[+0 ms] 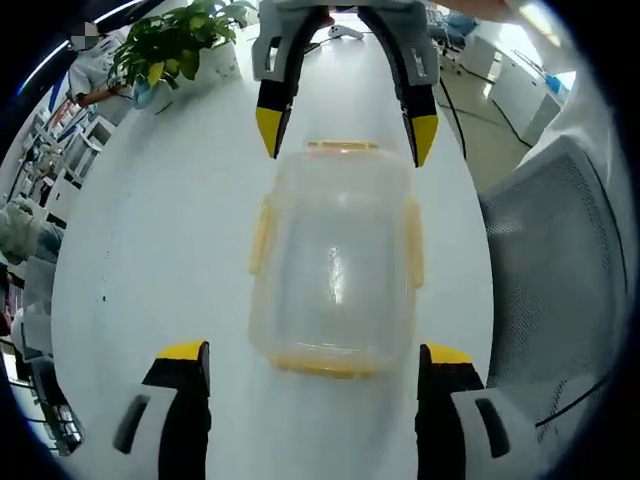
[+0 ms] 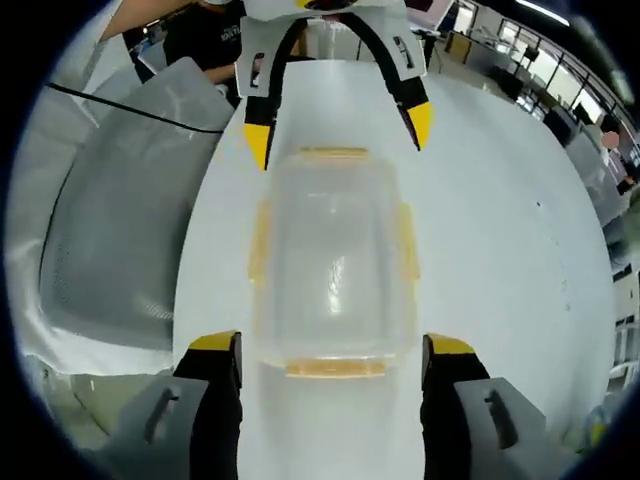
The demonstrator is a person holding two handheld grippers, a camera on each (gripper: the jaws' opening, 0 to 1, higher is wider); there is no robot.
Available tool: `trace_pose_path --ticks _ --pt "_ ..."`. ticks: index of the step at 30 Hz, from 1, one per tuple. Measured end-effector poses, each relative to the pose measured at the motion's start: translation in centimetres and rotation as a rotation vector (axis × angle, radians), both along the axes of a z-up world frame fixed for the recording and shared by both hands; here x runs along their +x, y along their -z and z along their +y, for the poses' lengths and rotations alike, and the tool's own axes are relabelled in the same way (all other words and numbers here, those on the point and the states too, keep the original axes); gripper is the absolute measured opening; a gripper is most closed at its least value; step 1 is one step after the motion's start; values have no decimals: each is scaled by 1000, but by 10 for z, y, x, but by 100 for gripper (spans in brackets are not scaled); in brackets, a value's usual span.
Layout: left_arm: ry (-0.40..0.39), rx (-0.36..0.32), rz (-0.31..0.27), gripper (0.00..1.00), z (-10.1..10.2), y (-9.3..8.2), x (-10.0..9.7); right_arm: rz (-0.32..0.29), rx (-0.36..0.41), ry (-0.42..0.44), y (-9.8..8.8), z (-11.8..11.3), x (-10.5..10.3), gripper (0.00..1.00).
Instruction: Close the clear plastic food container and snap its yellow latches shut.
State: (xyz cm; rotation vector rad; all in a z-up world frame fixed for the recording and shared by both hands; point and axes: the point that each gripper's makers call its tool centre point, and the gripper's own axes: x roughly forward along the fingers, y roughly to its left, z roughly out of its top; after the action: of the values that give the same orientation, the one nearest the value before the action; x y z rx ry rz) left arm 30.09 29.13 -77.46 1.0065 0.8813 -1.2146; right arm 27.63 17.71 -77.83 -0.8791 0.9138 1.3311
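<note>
A: Container where?
B: Centre on white table, lid on. Left gripper at 6, right gripper at 12, both jaws apart, empty.
A: Tip?
B: Press each yellow latch squarely, brace opposite end.

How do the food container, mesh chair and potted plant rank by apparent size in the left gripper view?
1. Mesh chair, though nearer the camera.
2. Food container, close behind.
3. Potted plant, smallest, also farthest.

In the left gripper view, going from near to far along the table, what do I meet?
Left gripper jaws, then clear container, then right gripper facing it, then potted plant at the white table's far end.
</note>
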Motion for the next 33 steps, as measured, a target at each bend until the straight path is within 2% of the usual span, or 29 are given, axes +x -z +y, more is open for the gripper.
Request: trace_pose_path --ticks 5,13,16,18,33 --pt "18 -10 14 83 -8 5 0 -8 -16 -1 7 -1 1 69" --pt "73 30 31 80 -14 20 -6 -18 -42 -5 14 -5 3 69" --pt "80 30 37 80 -15 21 -6 -13 -39 -2 15 -5 3 70" --pt "88 30 51 75 -16 22 -10 -11 -37 -1 17 -5 3 70" --pt "96 29 53 75 -17 24 -11 -3 -40 5 18 -5 2 70"
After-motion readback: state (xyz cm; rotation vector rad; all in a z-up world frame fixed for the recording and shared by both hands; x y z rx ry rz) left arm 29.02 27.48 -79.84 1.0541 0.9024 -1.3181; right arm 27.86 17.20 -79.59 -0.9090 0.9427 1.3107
